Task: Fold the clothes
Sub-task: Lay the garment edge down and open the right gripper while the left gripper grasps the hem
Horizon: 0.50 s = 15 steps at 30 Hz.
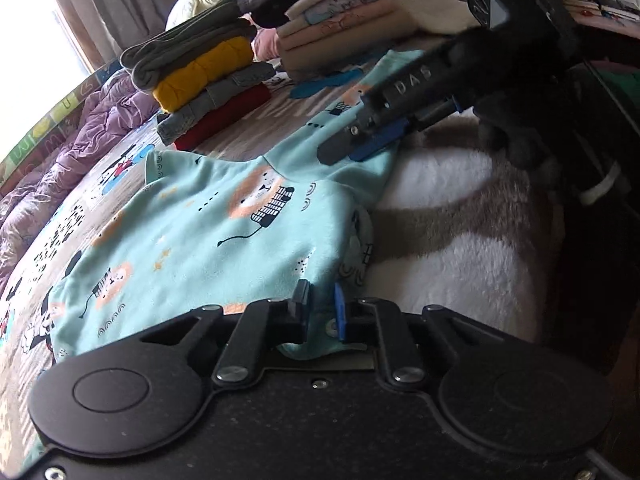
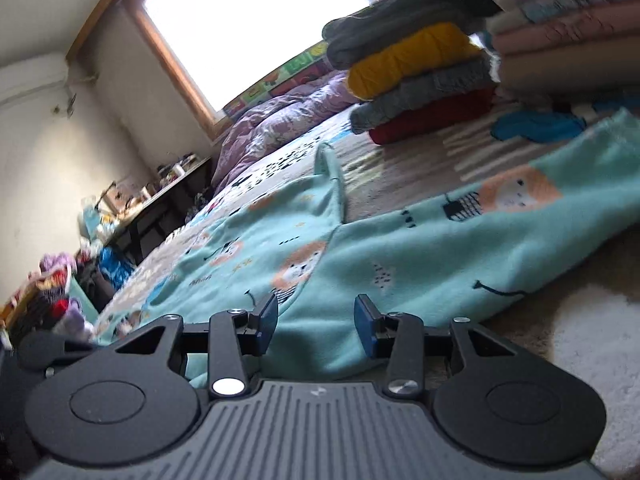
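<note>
Two low, close views across bed [image 1: 248, 128]

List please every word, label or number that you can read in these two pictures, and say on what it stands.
"DAS": raised letters on the arm of the right tongs, seen in the left wrist view.
Coloured letter tiles on the panel behind the bed: too distorted to read.
Books at top right: too small to read.

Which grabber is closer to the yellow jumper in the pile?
Right. The right gripper sits farther up the bed at the turquoise shirt's far edge, closer to the yellow jumper. The left gripper is at the shirt's near edge, farther away.
</note>
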Each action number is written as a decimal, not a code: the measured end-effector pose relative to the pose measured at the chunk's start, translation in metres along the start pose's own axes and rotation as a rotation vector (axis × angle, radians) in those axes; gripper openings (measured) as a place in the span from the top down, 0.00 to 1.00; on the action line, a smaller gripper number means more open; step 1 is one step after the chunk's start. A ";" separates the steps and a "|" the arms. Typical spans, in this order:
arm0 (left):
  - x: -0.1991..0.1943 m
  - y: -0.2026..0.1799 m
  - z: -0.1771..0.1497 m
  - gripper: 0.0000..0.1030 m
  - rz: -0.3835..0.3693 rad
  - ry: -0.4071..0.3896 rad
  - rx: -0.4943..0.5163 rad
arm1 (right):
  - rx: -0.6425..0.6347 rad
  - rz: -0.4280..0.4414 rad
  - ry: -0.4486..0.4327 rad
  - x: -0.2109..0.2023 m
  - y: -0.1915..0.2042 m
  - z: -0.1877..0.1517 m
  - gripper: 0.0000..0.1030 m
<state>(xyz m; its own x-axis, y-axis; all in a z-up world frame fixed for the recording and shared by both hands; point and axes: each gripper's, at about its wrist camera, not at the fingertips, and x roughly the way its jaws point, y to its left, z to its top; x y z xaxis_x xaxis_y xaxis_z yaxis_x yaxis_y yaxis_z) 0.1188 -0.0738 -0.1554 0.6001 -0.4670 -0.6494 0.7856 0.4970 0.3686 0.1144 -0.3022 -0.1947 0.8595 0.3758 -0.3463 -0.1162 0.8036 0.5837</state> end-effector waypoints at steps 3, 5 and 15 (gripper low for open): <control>0.000 0.009 -0.003 0.50 -0.009 0.005 -0.050 | 0.036 0.007 -0.013 -0.002 -0.006 0.001 0.58; 0.003 0.014 -0.006 0.51 -0.017 0.005 -0.075 | 0.039 0.006 -0.012 -0.003 -0.007 0.001 0.58; -0.011 0.030 0.000 0.92 -0.079 -0.059 -0.184 | 0.017 -0.006 0.017 0.001 -0.005 -0.003 0.58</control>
<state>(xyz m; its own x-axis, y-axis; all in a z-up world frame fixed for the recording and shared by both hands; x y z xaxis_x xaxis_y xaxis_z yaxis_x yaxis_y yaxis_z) 0.1355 -0.0538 -0.1374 0.5497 -0.5489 -0.6297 0.7930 0.5798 0.1869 0.1146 -0.3045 -0.2001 0.8517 0.3785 -0.3625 -0.1020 0.7981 0.5938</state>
